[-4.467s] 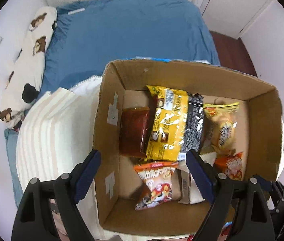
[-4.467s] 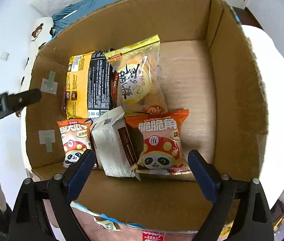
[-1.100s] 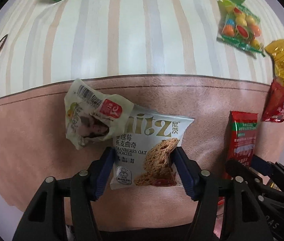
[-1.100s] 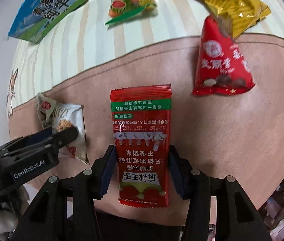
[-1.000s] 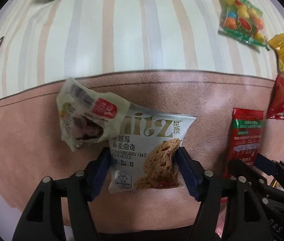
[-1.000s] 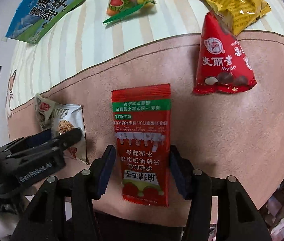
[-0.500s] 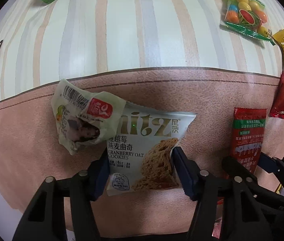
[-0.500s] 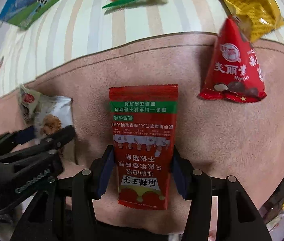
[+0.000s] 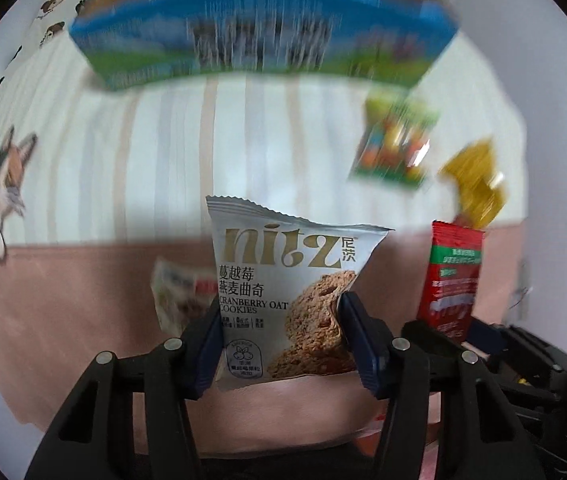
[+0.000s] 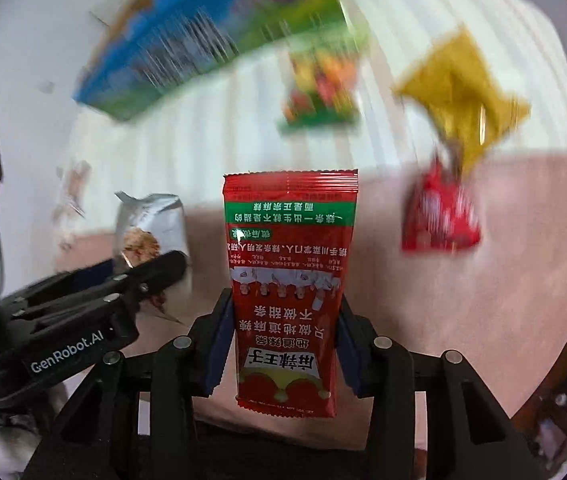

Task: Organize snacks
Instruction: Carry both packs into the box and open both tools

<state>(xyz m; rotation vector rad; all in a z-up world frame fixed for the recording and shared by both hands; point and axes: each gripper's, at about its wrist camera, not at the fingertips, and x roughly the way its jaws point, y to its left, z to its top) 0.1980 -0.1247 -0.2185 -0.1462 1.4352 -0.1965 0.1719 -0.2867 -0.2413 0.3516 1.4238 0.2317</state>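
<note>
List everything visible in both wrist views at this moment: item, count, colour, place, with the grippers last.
cookie packet: 1, white and gold, clamped in left gripper.
red sachet: 1, red with green band, clamped in right gripper.
crumpled wrapper: 1, white and red, on pink cloth behind the cookie packet.
milk carton: 1, blue and green, far end of striped cloth, blurred.
candy bag: 1, green with coloured sweets, on striped cloth.
gold pouch: 1, yellow.
red triangular pouch: 1, on pink cloth.
left gripper: 1, black, blue pads.
right gripper: 1, black, blue pads.

L claw [image 9: 281, 334] & R claw [image 10: 281, 338] both clamped on a packet, side by side
</note>
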